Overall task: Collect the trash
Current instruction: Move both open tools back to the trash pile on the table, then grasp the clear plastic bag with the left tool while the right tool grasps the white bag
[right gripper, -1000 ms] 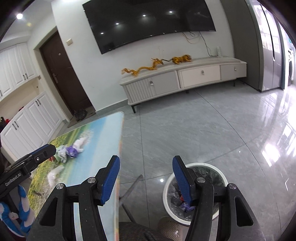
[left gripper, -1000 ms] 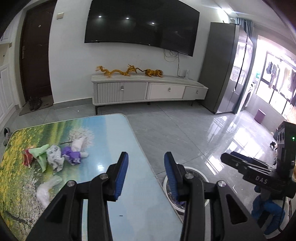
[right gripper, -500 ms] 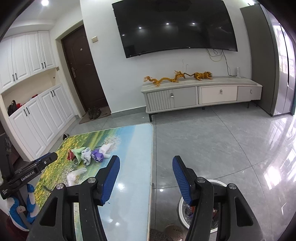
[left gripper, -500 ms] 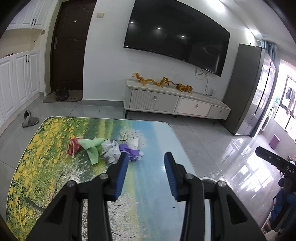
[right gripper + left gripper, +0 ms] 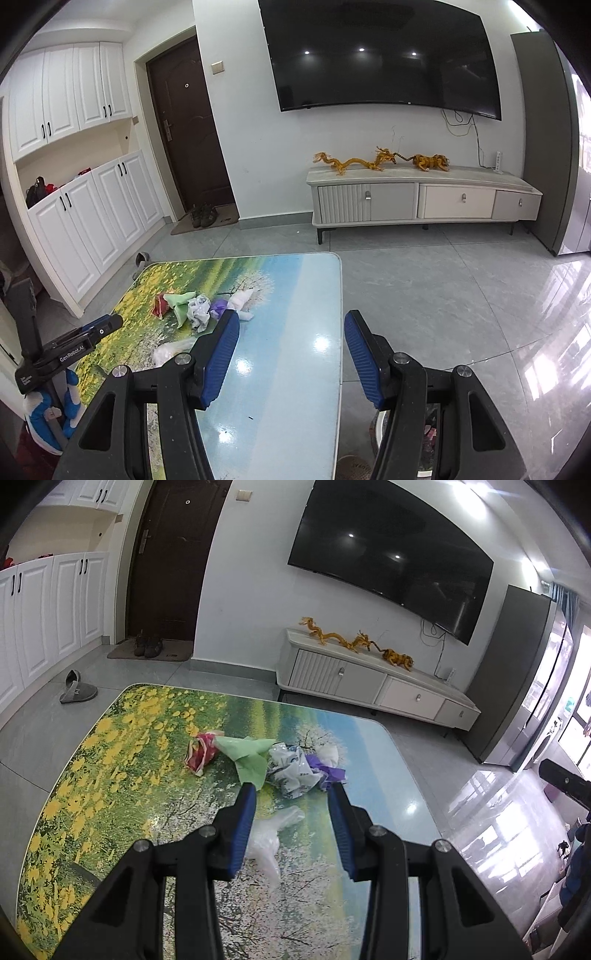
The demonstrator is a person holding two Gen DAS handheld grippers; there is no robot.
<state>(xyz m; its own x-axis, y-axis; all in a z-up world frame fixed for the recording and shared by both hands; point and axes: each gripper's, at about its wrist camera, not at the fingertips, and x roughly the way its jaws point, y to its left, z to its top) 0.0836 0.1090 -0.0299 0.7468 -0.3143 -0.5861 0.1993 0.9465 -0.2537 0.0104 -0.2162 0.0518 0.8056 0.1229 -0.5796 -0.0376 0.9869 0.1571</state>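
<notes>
Crumpled trash lies in a row on the landscape-printed table (image 5: 110, 775): a red wrapper (image 5: 201, 753), a green paper (image 5: 251, 758), a white printed wad (image 5: 293, 773), a purple scrap (image 5: 328, 771) and a clear plastic bag (image 5: 267, 840). My left gripper (image 5: 291, 790) hovers open just short of the white wad, with the clear bag under its jaws. In the right wrist view the same row of trash (image 5: 199, 306) lies left of my right gripper (image 5: 290, 317), which stands open and empty above the table's right edge. The left gripper (image 5: 107, 325) shows at the far left there.
A white waste bin (image 5: 428, 435) with trash inside stands on the floor at the table's right, partly hidden by my right fingers. A TV cabinet (image 5: 421, 199) with golden dragon figures lines the far wall. White cupboards (image 5: 85, 221) and a slipper (image 5: 75, 692) are at the left.
Both grippers swung left from over the bin and floor to over the table. The left one closed in on the trash row. Jaw widths stayed the same.
</notes>
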